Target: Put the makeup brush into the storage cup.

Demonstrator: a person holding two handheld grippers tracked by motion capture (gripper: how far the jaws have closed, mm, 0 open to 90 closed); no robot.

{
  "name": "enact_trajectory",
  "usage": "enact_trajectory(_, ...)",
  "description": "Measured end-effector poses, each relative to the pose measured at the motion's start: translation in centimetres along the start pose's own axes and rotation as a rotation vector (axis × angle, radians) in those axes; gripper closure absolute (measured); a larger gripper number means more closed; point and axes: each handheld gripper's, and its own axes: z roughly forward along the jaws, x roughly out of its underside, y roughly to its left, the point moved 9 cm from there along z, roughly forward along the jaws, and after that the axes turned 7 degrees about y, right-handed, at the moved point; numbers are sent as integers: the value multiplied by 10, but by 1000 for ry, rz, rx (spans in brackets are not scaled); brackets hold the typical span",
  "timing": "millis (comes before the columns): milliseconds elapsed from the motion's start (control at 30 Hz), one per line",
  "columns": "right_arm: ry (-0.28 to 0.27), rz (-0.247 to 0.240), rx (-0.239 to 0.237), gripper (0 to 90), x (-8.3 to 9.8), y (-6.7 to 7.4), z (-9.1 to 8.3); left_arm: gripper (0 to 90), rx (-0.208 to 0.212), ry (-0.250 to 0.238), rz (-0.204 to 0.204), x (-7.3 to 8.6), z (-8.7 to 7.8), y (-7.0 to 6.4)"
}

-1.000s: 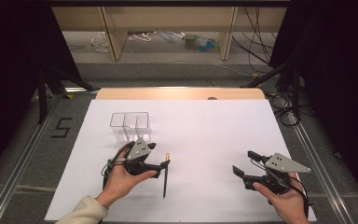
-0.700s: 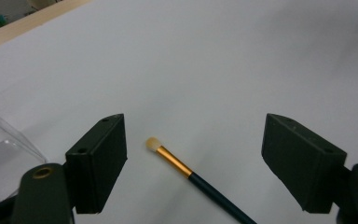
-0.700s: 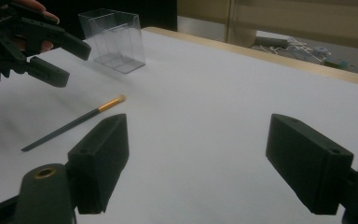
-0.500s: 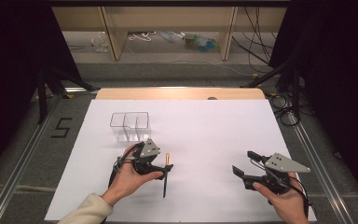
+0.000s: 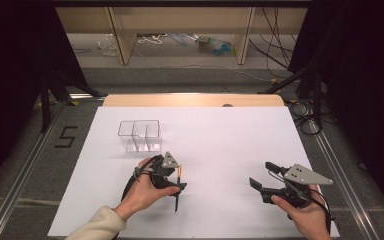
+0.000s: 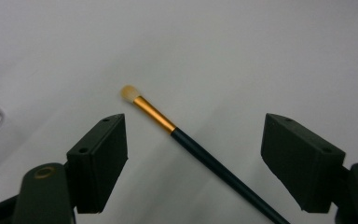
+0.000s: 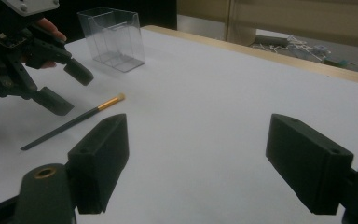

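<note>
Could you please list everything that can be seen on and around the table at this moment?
brush: one, dark handle with gold band and pale tip, lying flat on the white sheet, between the open jaws of the left gripper.
clear box: one, transparent, split by a divider, standing on the sheet beyond the brush.
white sheet: one, white, covering the table top.
table: one, light wood edge showing at the far side.
clutter: several pieces, white cord and greenish items, on the floor beyond the table.
left gripper: one, black, open, over the brush.
right gripper: one, black with grey plate, open, holding nothing, at the near right.
</note>
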Motion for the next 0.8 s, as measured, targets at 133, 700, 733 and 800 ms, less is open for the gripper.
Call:
enact_trajectory(133,38,-9,14,223,3,-1,-3,231,-3,41,3,1,2,-1)
enact_trajectory(700,12,-4,15,222,1,-1,-1,258,3,203,0,7,14,-7)
enact_trajectory(733,12,-2,13,223,1,-1,-1,257,6,211,-8,7,15,-8)
enact_trajectory(800,12,0,11,223,1,-1,-1,258,8,231,-9,7,17,-9)
